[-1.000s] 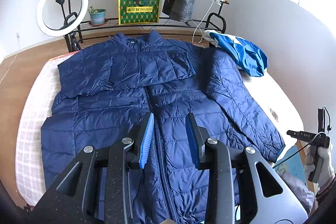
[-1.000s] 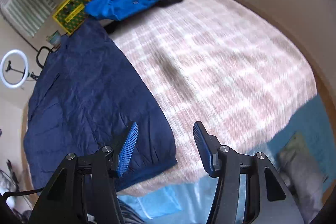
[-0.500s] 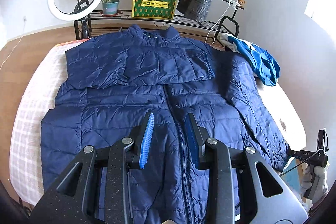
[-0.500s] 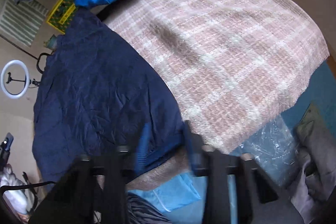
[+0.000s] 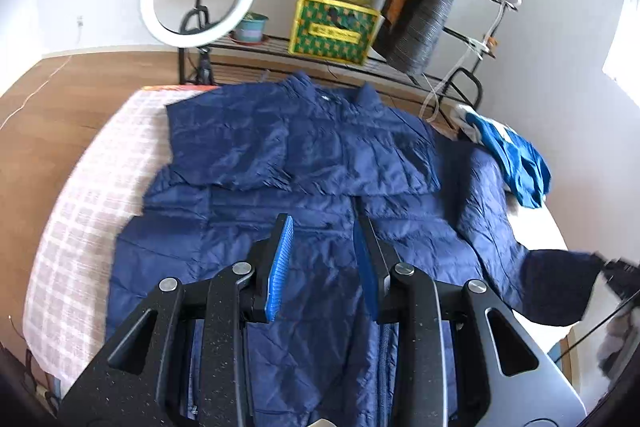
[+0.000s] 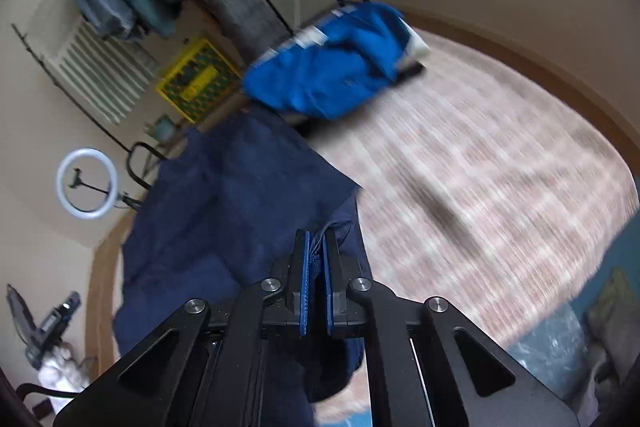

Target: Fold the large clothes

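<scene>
Right gripper [image 6: 316, 243] clamped on navy jacket [image 5: 304, 163] sleeve cuff, left gripper [image 5: 322, 231] wide above jacket front

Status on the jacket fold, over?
Left claw open above navy jacket. Right claw shut on its sleeve cuff. Blue garment beside.

Jacket hem [image 5: 304, 379]: hidden behind the left gripper's [image 5: 322, 261] frame.
Checked bedcover [image 6: 492, 187]: motion-smeared.
Box label [image 5: 334, 34]: too small to read.
</scene>
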The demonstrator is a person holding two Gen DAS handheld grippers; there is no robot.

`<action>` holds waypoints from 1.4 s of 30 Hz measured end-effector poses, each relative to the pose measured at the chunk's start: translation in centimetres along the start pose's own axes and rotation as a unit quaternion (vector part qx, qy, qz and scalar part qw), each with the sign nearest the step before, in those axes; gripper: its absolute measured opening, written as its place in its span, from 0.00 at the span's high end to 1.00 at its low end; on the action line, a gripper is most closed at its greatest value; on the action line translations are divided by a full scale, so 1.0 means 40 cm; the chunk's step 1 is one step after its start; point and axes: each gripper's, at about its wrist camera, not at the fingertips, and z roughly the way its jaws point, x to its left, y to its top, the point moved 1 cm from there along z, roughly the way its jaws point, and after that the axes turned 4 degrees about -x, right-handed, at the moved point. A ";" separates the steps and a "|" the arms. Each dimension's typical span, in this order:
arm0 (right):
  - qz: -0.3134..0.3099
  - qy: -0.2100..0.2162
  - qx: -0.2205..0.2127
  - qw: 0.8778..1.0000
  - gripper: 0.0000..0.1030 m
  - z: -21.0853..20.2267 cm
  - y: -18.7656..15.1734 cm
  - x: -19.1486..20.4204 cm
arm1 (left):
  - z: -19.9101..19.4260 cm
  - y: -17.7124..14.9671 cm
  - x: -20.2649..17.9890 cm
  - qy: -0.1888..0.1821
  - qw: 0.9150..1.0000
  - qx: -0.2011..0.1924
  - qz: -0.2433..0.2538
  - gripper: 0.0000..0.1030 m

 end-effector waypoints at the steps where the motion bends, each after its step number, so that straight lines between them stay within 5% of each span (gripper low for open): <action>1: -0.011 0.012 -0.007 1.000 0.96 0.003 0.017 0.040 | -0.004 0.004 0.011 0.001 1.000 -0.003 -0.006 0.69; 7: -0.088 0.070 -0.027 0.993 0.95 0.066 0.078 0.290 | -0.031 0.024 0.079 0.009 0.999 -0.019 -0.045 0.69; 14: -0.166 0.113 -0.002 0.980 0.96 0.232 0.056 0.548 | -0.065 0.038 0.137 0.037 0.997 -0.042 -0.060 0.69; 24: -0.257 0.150 0.093 0.950 0.95 0.518 -0.124 0.791 | -0.061 0.042 0.210 0.059 0.995 -0.038 -0.073 0.69; 28: -0.270 0.148 0.128 0.943 0.88 0.592 -0.190 0.796 | -0.048 0.048 0.238 0.063 0.995 -0.026 -0.067 0.69; 31: -0.253 0.157 0.142 0.944 0.60 0.604 -0.194 0.766 | -0.018 0.049 0.261 0.049 0.996 -0.007 -0.079 0.69; 36: -0.211 0.183 0.117 0.953 0.55 0.524 -0.153 0.673 | 0.113 0.059 0.212 -0.022 0.997 0.059 -0.048 0.69; 42: -0.181 0.112 0.083 0.974 0.55 0.414 -0.111 0.433 | 0.339 0.024 0.139 -0.085 0.982 0.164 -0.040 0.54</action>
